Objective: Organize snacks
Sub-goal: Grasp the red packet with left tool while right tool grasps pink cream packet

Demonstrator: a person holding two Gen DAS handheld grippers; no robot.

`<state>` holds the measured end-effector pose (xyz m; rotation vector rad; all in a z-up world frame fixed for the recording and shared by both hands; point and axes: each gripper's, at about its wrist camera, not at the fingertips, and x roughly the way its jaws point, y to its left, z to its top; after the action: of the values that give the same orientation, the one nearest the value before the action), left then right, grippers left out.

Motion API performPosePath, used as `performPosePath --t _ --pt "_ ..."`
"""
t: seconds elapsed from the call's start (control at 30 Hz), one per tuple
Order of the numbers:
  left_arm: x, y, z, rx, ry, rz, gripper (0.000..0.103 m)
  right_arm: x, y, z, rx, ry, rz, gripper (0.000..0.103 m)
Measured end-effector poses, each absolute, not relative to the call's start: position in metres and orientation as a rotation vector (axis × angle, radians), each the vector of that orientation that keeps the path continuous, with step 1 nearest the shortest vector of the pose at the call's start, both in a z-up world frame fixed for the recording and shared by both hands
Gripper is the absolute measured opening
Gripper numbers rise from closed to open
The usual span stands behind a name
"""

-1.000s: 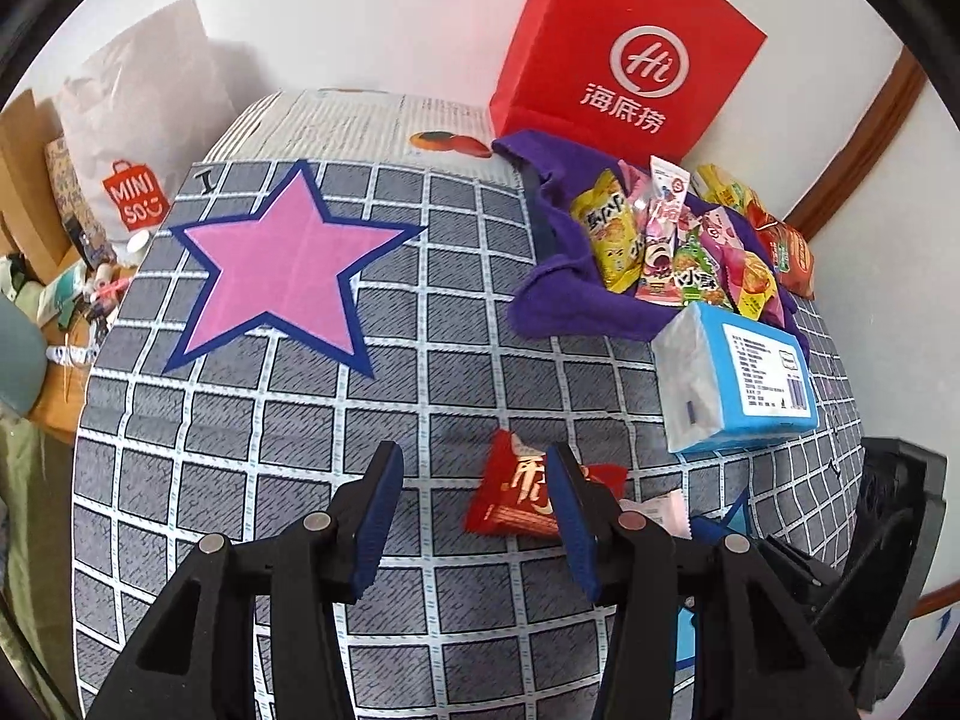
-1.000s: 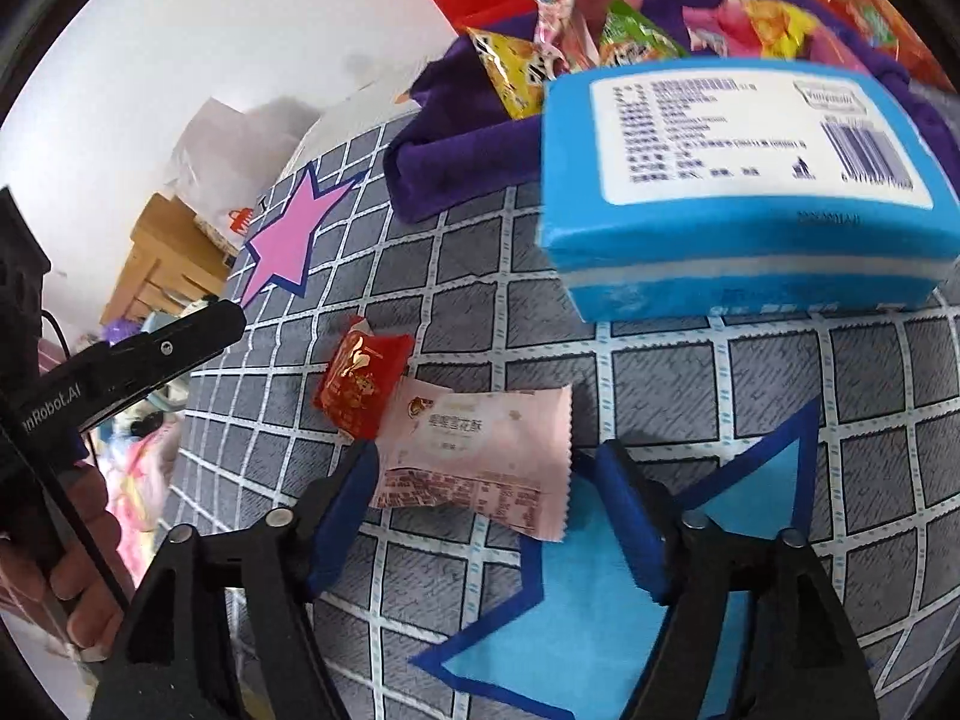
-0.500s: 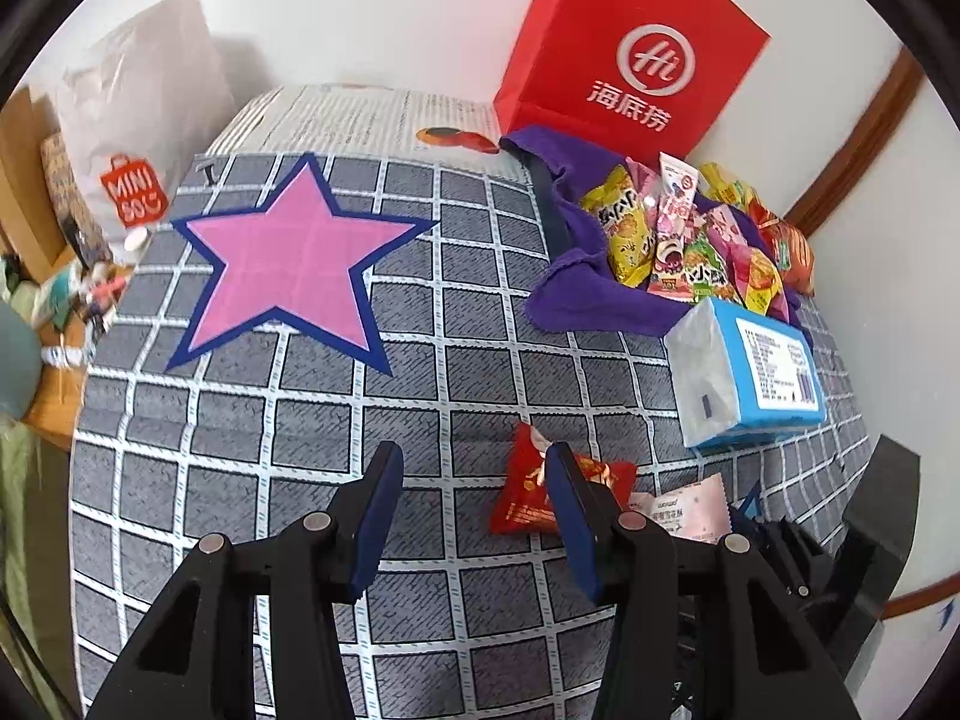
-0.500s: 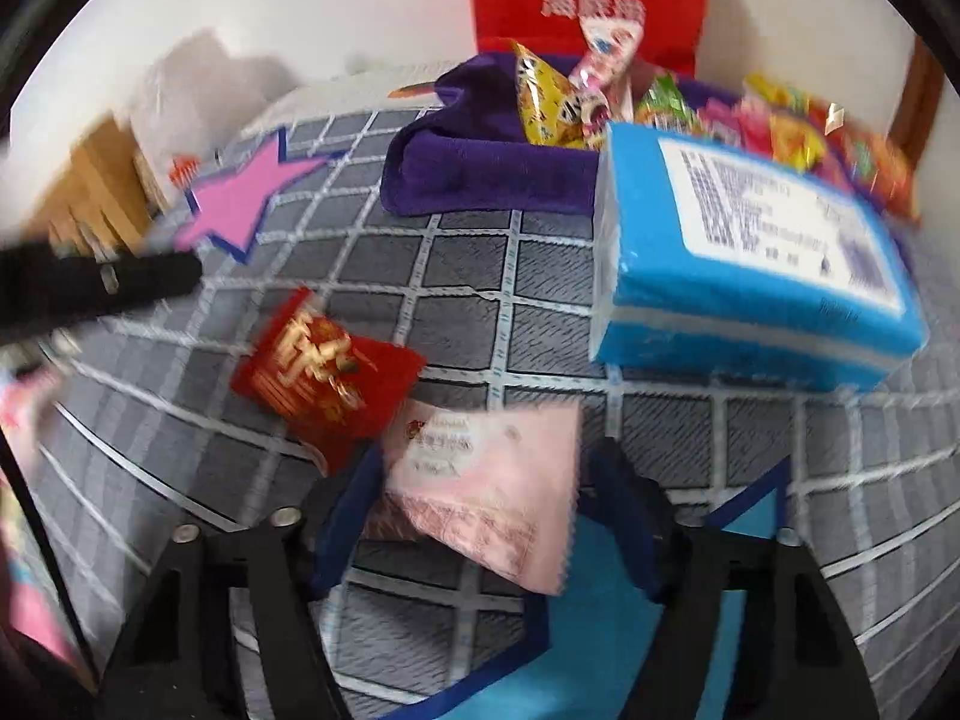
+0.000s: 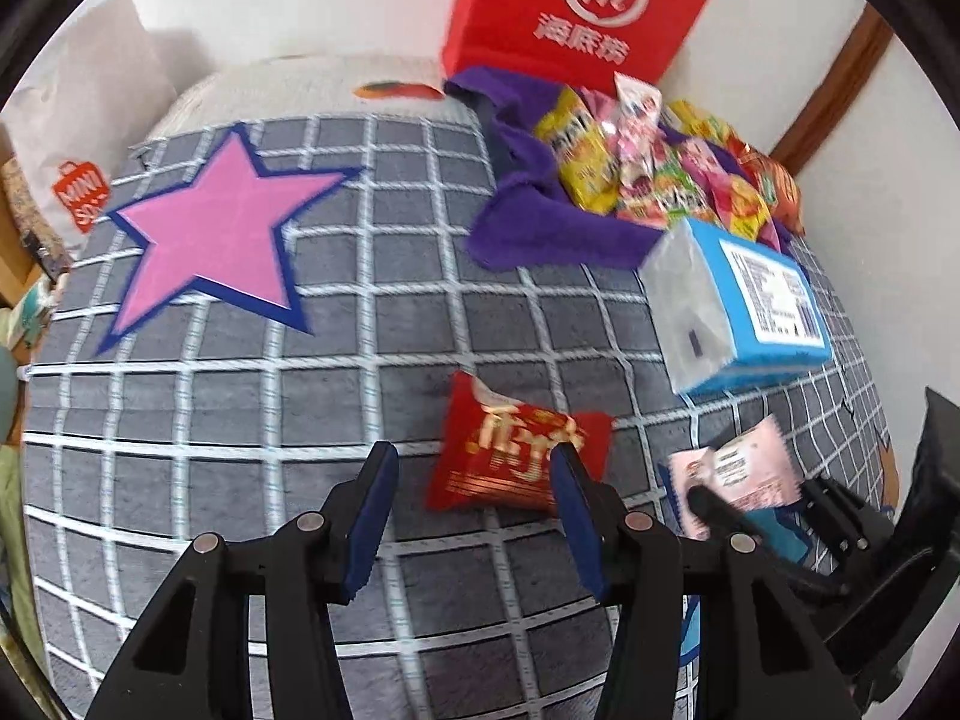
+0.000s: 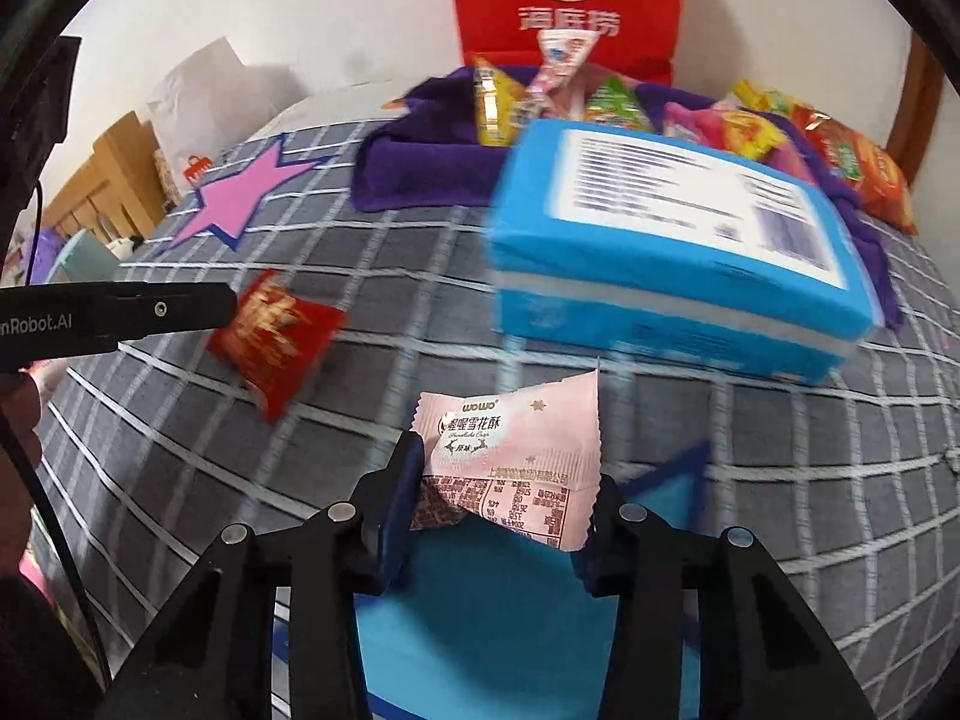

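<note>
My right gripper (image 6: 501, 495) is shut on a pink snack packet (image 6: 516, 456) and holds it above a blue star patch (image 6: 480, 618); the packet also shows in the left wrist view (image 5: 735, 471). My left gripper (image 5: 474, 504) is open and empty just above the grid blanket; its right finger (image 5: 576, 510) overlaps a red snack packet (image 5: 516, 450) that lies on the blanket (image 6: 276, 336). A pile of mixed snacks (image 5: 654, 168) lies on a purple cloth (image 5: 540, 228) at the back right.
A blue tissue pack (image 5: 738, 306) (image 6: 666, 258) lies in front of the purple cloth. A red paper bag (image 5: 576, 6) stands against the wall. A pink star patch (image 5: 222, 234) is at the left. A white Miniso bag (image 5: 78, 138) stands at the far left.
My right gripper has closed on the pink packet and lifted it off the blanket. My left gripper has shifted a little left of the red packet, still open.
</note>
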<state>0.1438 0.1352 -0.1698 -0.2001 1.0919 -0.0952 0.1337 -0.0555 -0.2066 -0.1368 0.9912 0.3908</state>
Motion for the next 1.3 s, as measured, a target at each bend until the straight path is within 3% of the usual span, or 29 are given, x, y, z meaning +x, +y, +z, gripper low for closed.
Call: performPosePath --t 0.33,0.67,0.87,0.97,1.3 --pt "0.151 0.107 -0.18 -0.171 1.106 -0.162 0.059 0.129 -0.123 -0.209 -0.116 0.964 0.288 0.044" --pt "0.156 0.072 -0.184 -0.074 1.106 -0.113 0.061 0.128 -0.132 -0.211 -0.104 0.925 0.296 0.045" --pt "0.161 0.065 -0.18 -0.107 1.092 -0.12 0.042 0.127 -0.134 -0.211 -0.096 0.91 0.315 0.044" --pt "0.162 0.061 -0.172 -0.12 1.085 -0.126 0.04 0.128 -0.139 -0.208 -0.083 0.914 0.321 0.035" --pt "0.169 0.052 -0.133 -0.112 1.021 -0.139 0.04 0.132 -0.17 -0.189 0.069 0.914 0.39 0.033"
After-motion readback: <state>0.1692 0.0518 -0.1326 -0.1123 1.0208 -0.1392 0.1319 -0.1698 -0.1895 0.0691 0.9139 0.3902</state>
